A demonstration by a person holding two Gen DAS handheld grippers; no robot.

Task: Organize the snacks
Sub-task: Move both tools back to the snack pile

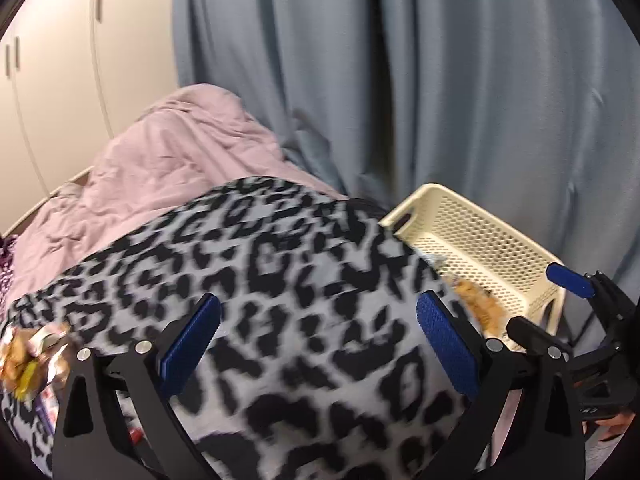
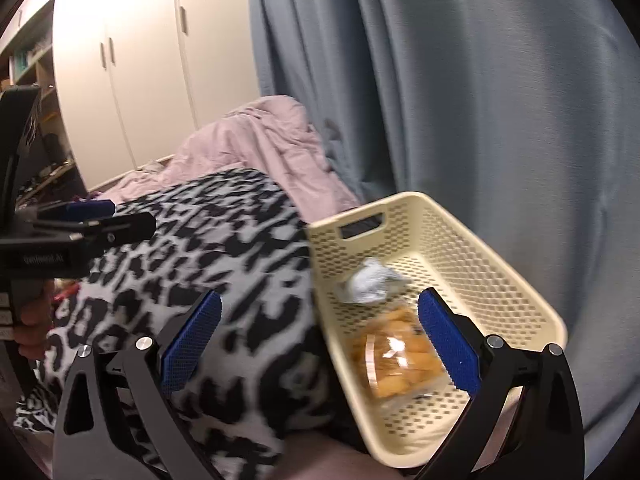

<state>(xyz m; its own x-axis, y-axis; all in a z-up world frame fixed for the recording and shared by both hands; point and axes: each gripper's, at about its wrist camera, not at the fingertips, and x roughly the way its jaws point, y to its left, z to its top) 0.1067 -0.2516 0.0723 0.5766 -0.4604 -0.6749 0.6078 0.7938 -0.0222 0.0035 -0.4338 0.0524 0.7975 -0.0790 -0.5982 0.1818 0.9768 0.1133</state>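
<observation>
A cream perforated basket (image 2: 484, 248) sits at the right of the leopard-print blanket (image 2: 224, 264); in the left wrist view the basket (image 1: 476, 236) shows at right. Inside lies a clear bag of orange snacks (image 2: 400, 356) with a crumpled white top. My right gripper (image 2: 318, 344) is open above the basket's left wall, nothing between its fingers. My left gripper (image 1: 318, 344) is open over the blanket, holding nothing. A shiny snack packet (image 1: 32, 356) lies on the blanket at far left. The right gripper (image 1: 576, 308) appears in the left wrist view; the left gripper (image 2: 100, 216) in the right.
A pink duvet (image 1: 168, 160) is bunched behind the leopard blanket. Blue-grey curtains (image 2: 460, 100) hang close behind the basket. White wardrobe doors (image 2: 132, 64) stand at the back left. A hand (image 2: 32, 324) grips the left tool's handle.
</observation>
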